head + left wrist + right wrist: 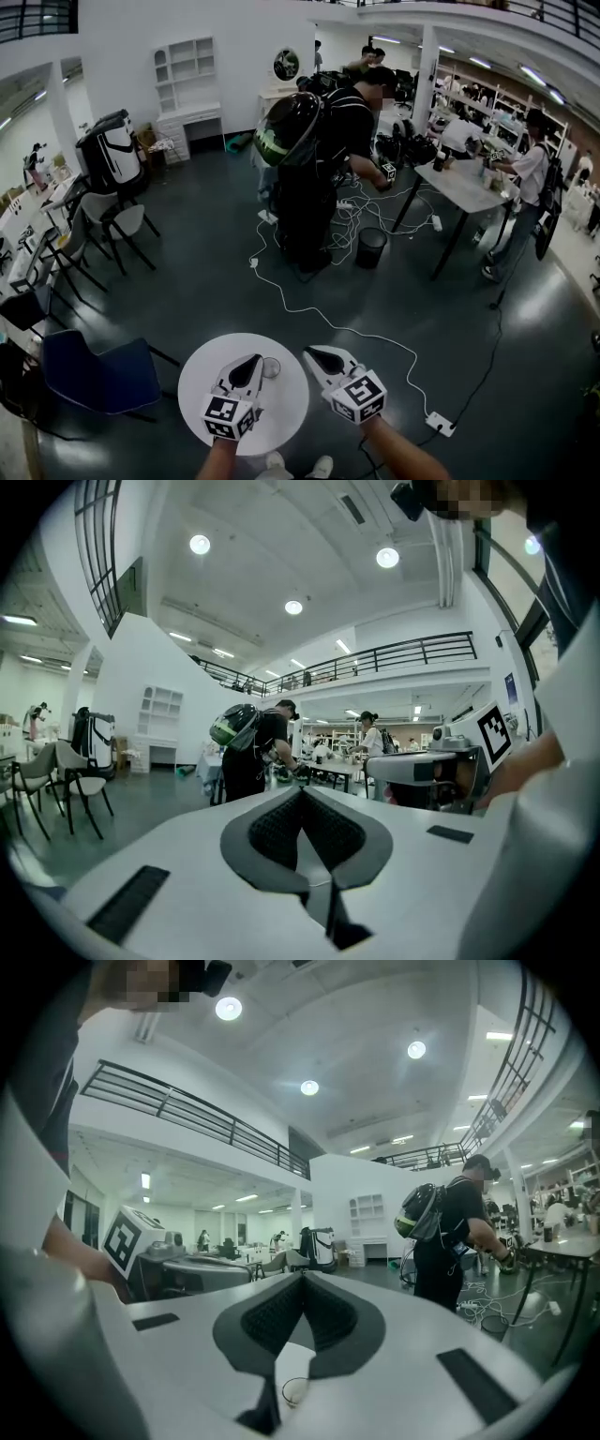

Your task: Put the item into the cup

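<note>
Round white bench point(202, 375) carries a small pale cup point(271, 367) just beside the left gripper point(251, 362). The right gripper point(313, 354) is near. Both grippers' fingers point(272, 834) are closed and empty, and no item shows. A stray nudge could likely topple the light cup.

A round white tabletop point(195, 384) stands on a dark floor point(187, 281). On it sits 1 small, pale, round thing, probably a cup point(271, 368), upright near the far edge and a little right of the middle.
</note>
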Tool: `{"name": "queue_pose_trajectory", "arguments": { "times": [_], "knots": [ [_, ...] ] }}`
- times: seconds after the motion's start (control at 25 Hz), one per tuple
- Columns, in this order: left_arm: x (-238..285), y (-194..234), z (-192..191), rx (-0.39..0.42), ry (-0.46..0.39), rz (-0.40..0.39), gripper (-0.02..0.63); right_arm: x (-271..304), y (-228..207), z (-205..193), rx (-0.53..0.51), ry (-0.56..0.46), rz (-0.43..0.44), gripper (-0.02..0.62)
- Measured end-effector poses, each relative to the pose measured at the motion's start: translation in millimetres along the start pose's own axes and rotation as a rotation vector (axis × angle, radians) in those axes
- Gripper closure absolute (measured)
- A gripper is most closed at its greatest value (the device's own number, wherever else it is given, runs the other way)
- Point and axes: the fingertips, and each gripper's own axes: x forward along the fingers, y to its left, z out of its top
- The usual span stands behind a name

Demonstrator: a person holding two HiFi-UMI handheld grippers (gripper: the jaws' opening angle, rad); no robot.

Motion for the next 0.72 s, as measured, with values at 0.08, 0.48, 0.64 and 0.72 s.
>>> {"name": "queue_pose_trajectory", "arguments": {
  "times": [0.08, 0.48, 0.64, 0.72],
  "knots": [
    [-6, -8, 7, 0.002, -0.019, 0.009, 0.591, -9, 2, 5, -0.010, -0.009, 0.009, 0.579],
    [-20, -55, 22, 0.016, -0.076, 0.037, 0.591, -56, 0, 22, -0.044, -0.059, 0.033, 0.580],
    [-22, -70, 23, 0.004, -0.086, 0.033, 0.591, -68, 0, 26, -0.053, -0.073, 0.040, 0.580],
    [-23, -75, 21, -0.003, -0.086, 0.034, 0.591, -71, -1, 25, -0.050, -0.078, 0.041, 0.580]
  ]
}}
